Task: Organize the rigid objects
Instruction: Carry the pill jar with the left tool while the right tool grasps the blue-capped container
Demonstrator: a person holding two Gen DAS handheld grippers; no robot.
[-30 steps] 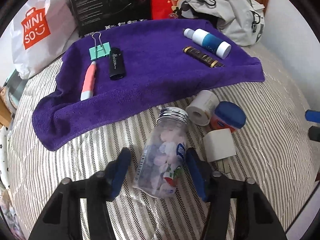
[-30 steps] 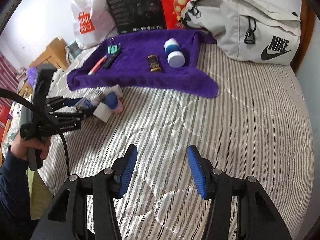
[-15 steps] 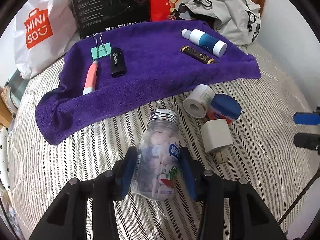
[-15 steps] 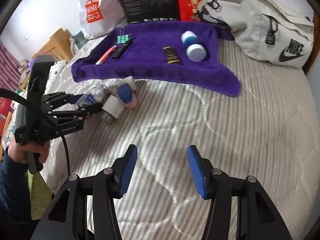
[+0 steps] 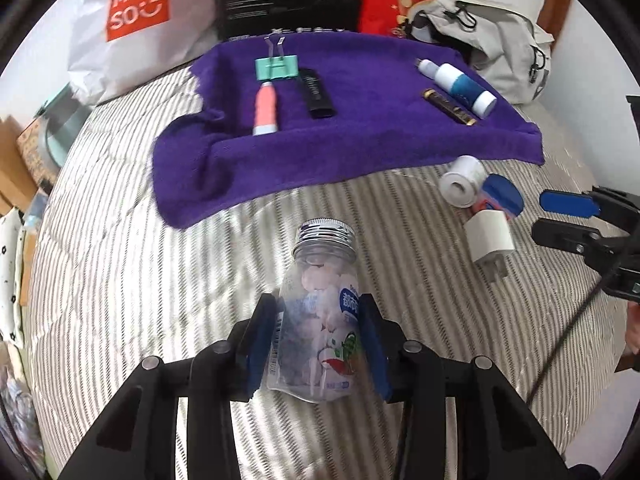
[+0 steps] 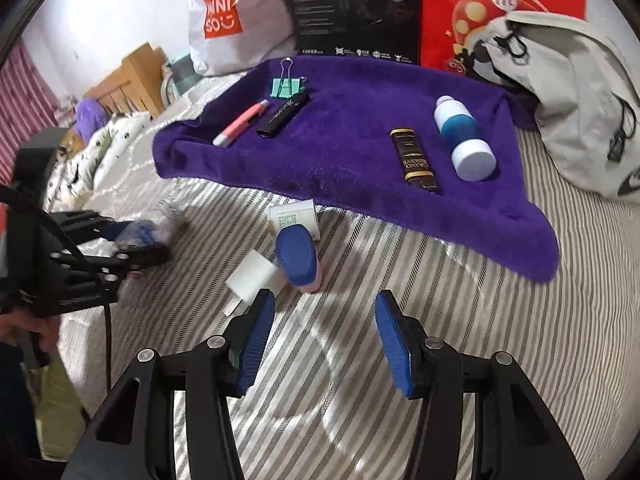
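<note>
Grey-striped quilted bedspread (image 6: pixel 460 320) fills the lower frame, a purple towel (image 6: pixel 352 152) across its upper middle, a Miniso bag (image 5: pixel 132 20) upper left. Left tongs (image 5: pixel 320 344) pinch a clear candy jar (image 5: pixel 320 320) at lower centre; right tongs (image 6: pixel 324 340) are spread.

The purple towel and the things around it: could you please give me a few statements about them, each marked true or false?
1. The left claw is shut on the clear plastic jar with a silver screw lid. True.
2. The right claw holds the white plug adapter. False: it is open and holds nothing.
3. The teal binder clip lies on the purple towel. True.
4. The blue-capped tub lies on the towel. False: it lies on the striped bedcover, beside the adapter.
5. The pink pen lies off the towel. False: it lies on it.
</note>
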